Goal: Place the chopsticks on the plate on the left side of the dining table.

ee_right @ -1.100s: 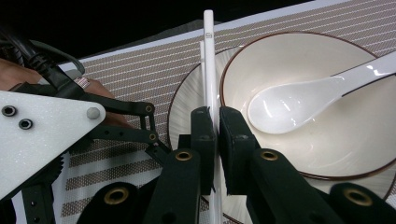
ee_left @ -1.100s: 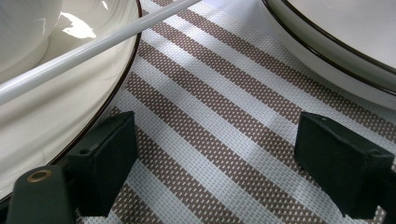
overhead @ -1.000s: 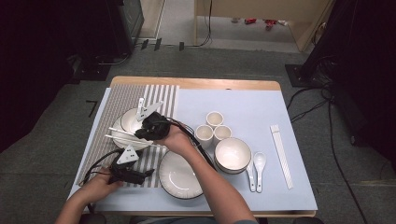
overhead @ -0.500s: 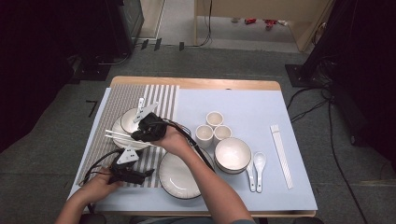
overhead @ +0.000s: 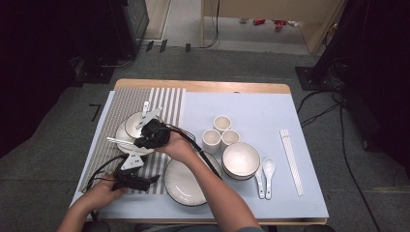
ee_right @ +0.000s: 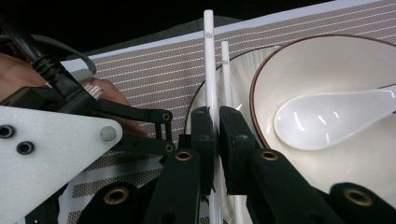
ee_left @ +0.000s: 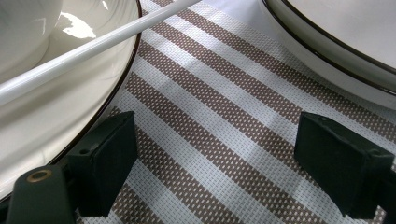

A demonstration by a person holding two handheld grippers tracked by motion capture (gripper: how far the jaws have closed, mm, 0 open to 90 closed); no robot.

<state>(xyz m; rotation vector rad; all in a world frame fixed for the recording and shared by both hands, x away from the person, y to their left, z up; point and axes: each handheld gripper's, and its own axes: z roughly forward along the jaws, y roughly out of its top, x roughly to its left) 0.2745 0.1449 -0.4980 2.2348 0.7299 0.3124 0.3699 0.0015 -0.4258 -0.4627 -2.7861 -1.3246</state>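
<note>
— Striped placemat point(overhead: 167, 104), left of table. Chopsticks point(ee_right: 209, 70) across plate point(overhead: 122, 133) rim beside bowl point(ee_right: 327, 93), pinched in right gripper point(ee_right: 218, 122), jaws nearly closed.
— Left gripper point(ee_left: 210, 158) gaping, empty. Best lowering level, releasing slowly.

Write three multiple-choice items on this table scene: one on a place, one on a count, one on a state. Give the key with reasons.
1. Where does the spoon seen from the right claw lie?
A. in the bowl
B. on the blue mat
C. in a cup

2. How many small cups stand together mid-table?
A. one
B. three
C. five

3. How stands the left claw?
A. shut on a plate
B. shut on a spoon
C. open over the striped mat

Key: 1 A, the spoon rests inside the bowl; 2 B, three cups cluster by the large bowl; 3 C, its jaws stand wide apart with only mat between.
</note>
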